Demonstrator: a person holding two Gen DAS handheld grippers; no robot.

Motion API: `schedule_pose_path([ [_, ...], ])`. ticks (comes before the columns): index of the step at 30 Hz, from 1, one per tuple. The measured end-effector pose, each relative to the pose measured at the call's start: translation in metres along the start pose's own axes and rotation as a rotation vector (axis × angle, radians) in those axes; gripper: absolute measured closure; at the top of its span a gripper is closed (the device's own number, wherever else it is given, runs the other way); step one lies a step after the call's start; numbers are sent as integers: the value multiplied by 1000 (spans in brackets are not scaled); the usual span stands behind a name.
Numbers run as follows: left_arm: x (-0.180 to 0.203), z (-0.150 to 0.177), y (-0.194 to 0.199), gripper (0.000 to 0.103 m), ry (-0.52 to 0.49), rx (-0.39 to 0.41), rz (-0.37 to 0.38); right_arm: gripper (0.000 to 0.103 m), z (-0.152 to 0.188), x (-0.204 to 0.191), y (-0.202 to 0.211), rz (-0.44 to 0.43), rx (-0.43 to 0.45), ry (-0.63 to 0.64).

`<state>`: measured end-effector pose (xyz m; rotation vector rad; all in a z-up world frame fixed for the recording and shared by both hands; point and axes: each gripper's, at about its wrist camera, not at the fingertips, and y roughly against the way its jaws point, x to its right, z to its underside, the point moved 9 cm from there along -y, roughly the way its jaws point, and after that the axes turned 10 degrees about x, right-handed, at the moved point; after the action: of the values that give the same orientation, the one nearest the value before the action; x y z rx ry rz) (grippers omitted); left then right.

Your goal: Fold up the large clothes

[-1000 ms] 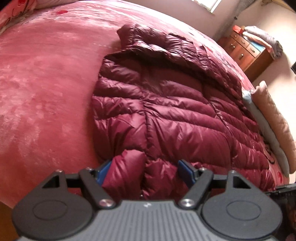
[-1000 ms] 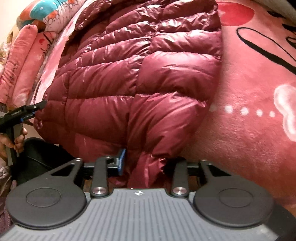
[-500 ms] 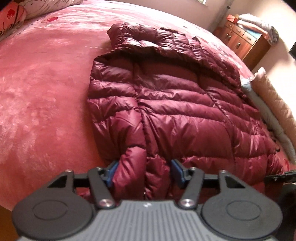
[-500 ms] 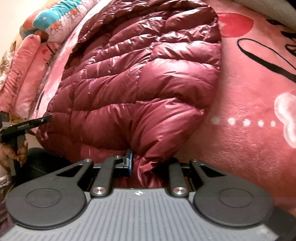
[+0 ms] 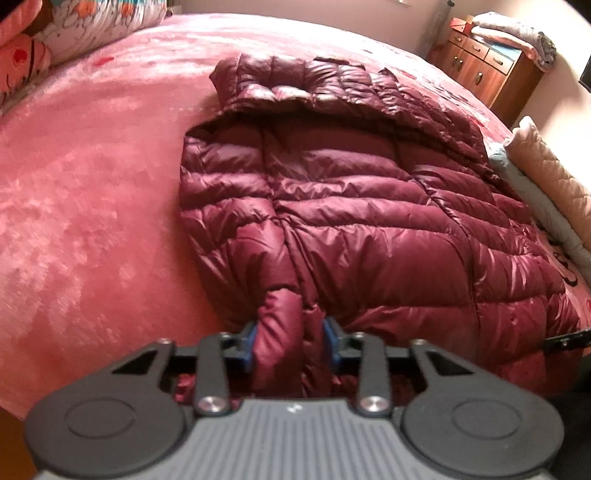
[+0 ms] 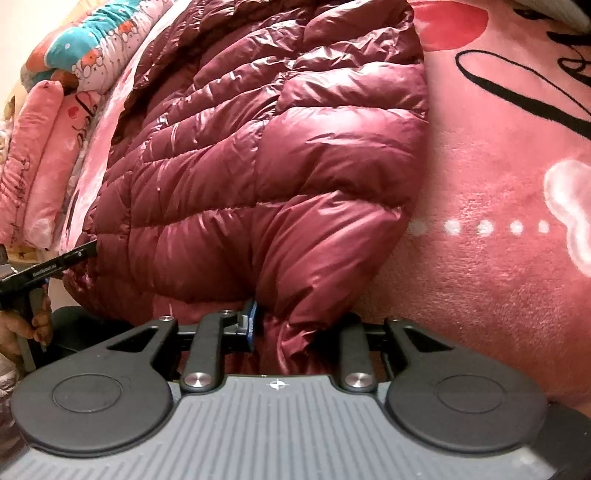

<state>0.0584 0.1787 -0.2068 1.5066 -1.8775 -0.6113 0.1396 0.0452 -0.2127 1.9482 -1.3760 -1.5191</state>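
A dark red quilted puffer jacket (image 5: 351, 206) lies spread on a pink bed, hood at the far end; it also fills the right wrist view (image 6: 258, 155). My left gripper (image 5: 290, 343) is shut on a bunched fold of the jacket's near hem, blue pads pressed on both sides. My right gripper (image 6: 295, 328) is shut on the hem at the jacket's other near corner; its right finger is hidden by fabric. The left gripper's tip shows at the left edge of the right wrist view (image 6: 51, 266).
The pink plush bedspread (image 5: 92, 206) covers the bed; it shows with printed letters and hearts in the right wrist view (image 6: 498, 229). Pillows (image 5: 92, 26) lie at the far left. A wooden dresser (image 5: 491, 74) stands at the far right. A beige folded quilt (image 5: 554, 188) lies along the right.
Both grippers have closed on the jacket's near hem, bunching it between the pads. The left view has lifted and shifted, showing more of the hood and pillows.
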Motion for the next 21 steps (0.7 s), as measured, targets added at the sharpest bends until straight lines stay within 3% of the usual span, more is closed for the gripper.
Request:
schedule_pose_path([
  [10, 14, -10, 15, 87, -89, 77, -62, 76, -2, -5, 12, -21, 54, 60],
  [21, 26, -21, 34, 89, -132, 139, -81, 78, -15, -15, 42, -147, 212, 70],
])
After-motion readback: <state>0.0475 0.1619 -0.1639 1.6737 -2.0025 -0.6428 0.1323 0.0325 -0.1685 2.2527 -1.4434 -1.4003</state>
